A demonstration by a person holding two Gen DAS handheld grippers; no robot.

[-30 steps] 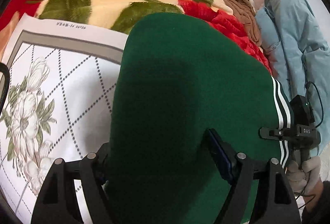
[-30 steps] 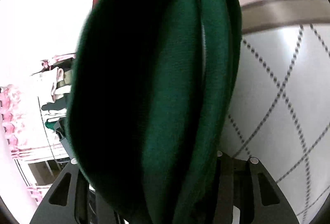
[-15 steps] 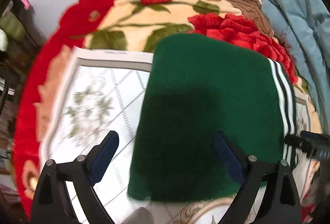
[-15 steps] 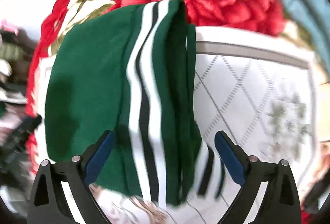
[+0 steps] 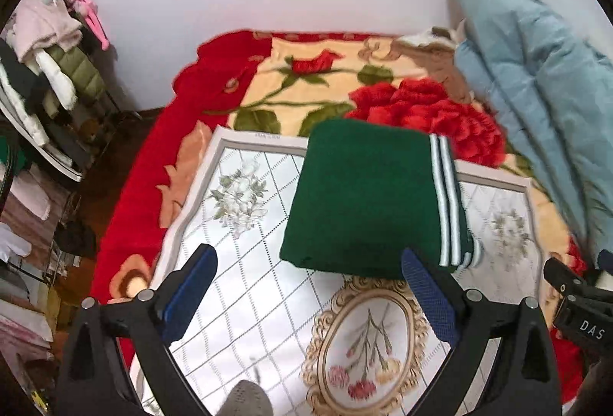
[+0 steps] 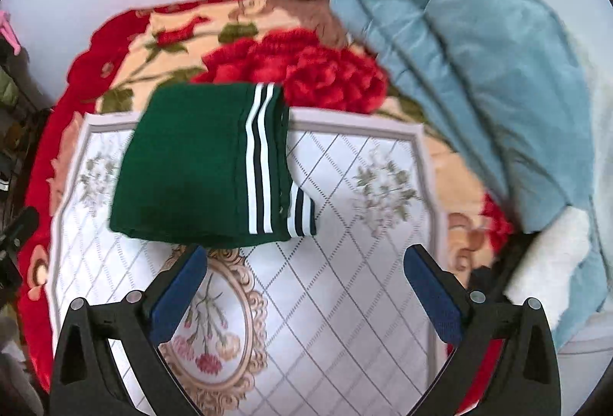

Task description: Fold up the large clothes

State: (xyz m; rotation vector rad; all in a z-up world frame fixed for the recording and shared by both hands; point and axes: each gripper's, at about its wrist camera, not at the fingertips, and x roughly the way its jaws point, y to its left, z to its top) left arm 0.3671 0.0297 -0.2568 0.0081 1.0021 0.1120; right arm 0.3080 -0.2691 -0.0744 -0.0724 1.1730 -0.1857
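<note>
**Green garment folded on the mat, both grippers clear**

With the fold looking complete from here, I have both grippers off the cloth. In the left wrist view the left gripper [image 5: 306, 295] sits at the bottom of the frame with its blue pads [image 5: 189, 295] spread wide and nothing between them. In the right wrist view the right gripper [image 6: 306, 291] is equally spread and empty, low in the frame, its left pad just short of the garment's near edge.

The green garment [image 5: 364, 199] lies as a compact rectangle in the centre of the left view, and left of centre in the right view. It rests on the white floral mat [image 5: 245, 262], its far edge reaching over the mat's grey border toward the red rose blanket [image 5: 425, 109] that covers the bed. The white and dark stripes [image 6: 260, 155] run along its right side, where several layers stack up; I judge the striped edges were brought together there so the bundle keeps a straight side. One striped end pokes out at the lower right corner [image 6: 302, 211], slightly out of line with the rest.

A pale blue padded coat [image 6: 479, 71] is heaped at the upper right, well apart from the green bundle, likely waiting its turn. Hanging clothes [image 5: 46, 44] crowd the left edge of the left view.

My reading: this piece is about done, bar tidying that stray corner.
</note>
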